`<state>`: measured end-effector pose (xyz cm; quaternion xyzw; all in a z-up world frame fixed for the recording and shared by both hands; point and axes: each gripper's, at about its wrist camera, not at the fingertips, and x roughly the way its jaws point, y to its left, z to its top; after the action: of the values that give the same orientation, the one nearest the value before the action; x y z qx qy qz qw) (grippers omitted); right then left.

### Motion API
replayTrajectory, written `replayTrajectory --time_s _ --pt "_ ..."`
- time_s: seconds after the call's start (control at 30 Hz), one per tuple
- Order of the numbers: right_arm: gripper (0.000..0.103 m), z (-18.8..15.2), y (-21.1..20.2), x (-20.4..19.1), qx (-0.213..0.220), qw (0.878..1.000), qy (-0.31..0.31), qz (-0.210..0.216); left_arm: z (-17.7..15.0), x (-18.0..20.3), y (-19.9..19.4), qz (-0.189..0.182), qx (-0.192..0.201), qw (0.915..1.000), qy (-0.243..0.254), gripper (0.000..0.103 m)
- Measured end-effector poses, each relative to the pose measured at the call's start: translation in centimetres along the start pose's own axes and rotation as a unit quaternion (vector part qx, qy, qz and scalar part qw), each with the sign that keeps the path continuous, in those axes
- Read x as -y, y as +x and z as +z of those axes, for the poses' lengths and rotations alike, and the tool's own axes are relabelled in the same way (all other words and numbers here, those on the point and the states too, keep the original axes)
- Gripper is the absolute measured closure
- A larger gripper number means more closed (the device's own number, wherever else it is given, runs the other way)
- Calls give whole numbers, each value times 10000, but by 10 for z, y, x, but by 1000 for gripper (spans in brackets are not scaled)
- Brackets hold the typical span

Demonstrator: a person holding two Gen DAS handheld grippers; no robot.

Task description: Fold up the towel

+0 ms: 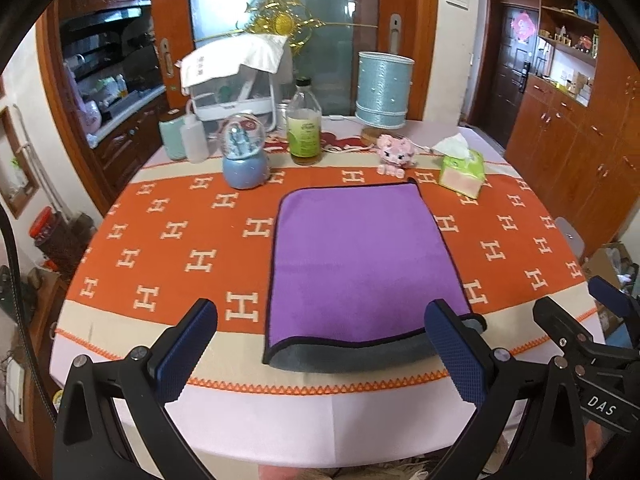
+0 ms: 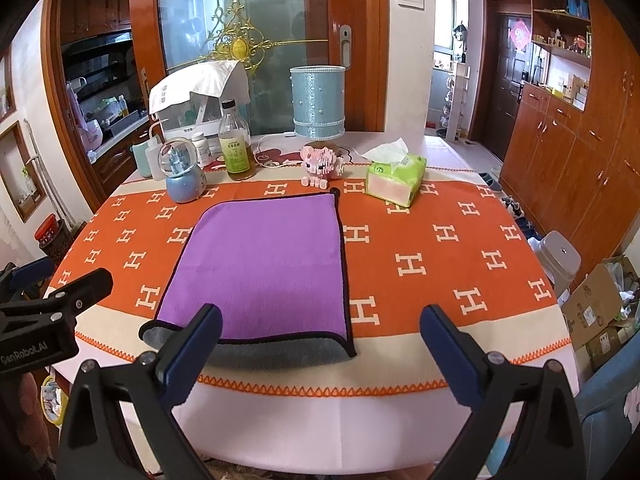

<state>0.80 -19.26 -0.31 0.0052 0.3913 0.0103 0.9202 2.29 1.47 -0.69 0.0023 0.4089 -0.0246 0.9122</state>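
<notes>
A purple towel [image 1: 356, 256] with dark edging lies flat on the orange patterned tablecloth, folded over, with its grey underside showing along the near edge [image 1: 352, 354]. It also shows in the right wrist view [image 2: 264, 268]. My left gripper [image 1: 320, 336] is open and empty, held above the near edge of the towel. My right gripper [image 2: 320, 340] is open and empty, over the towel's near right corner. The right gripper shows at the right of the left wrist view [image 1: 580, 320], and the left gripper at the left of the right wrist view [image 2: 52, 292].
Along the table's far side stand a snow globe [image 1: 244, 152], a bottle [image 1: 305, 124], a blue lamp [image 1: 382, 90], a pink toy pig [image 1: 394, 154] and a tissue pack [image 1: 462, 170]. A grey stool [image 2: 558, 256] and cardboard boxes [image 2: 596, 308] stand to the right.
</notes>
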Motion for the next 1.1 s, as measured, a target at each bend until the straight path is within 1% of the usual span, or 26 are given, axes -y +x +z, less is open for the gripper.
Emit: replayTrajectory --time_s 0.1,0.17,0.23,0.27,0.33,0.4,0.47,0.53,0.7,0.73,0.8,0.9,1.03,1.1 --pt "8 0 6 2 15 10000 -56 58 1 -3 9 -221 -35 9997 11 2" --pt "10 -1 12 5 20 9999 -105 33 -1 -7 17 -254 -32 9997 66 5" --pt "12 -3 19 9 2 9999 -151 12 -3 -12 27 -255 -98 9996 104 5" --pt "14 -4 23 12 -25 9999 -171 9 -4 -15 31 -265 -129 9995 88 5" --pt "17 -7 33 17 -99 9997 -208 38 -7 -25 43 -444 -210 9988 46 5" --pt "20 -10 45 23 -205 9994 -262 80 -10 -32 50 -546 -177 9983 86 5" --pt "24 -15 56 27 -312 9988 -325 166 -15 -39 57 -613 -26 9978 264 5" --pt "27 -22 69 32 -454 9977 -406 313 -19 -41 63 -658 24 9967 473 5" --pt "34 -34 97 36 -754 9918 -684 778 -28 -44 88 -872 -191 9917 929 5" --pt "37 -36 103 36 -822 9901 -749 854 -30 -43 94 -981 -268 9894 1040 6" --pt "40 -39 111 36 -908 9872 -854 994 -33 -42 105 -1135 -395 9849 1246 12" --pt "47 -41 124 36 -1072 9825 -965 1181 -37 -40 120 -1295 -584 9789 1467 18" --pt "57 -40 137 38 -1270 9753 -1041 1476 -41 -38 132 -1498 -749 9722 1636 23" --pt "60 -39 142 38 -1321 9729 -1122 1532 -42 -36 138 -1583 -853 9690 1695 31"
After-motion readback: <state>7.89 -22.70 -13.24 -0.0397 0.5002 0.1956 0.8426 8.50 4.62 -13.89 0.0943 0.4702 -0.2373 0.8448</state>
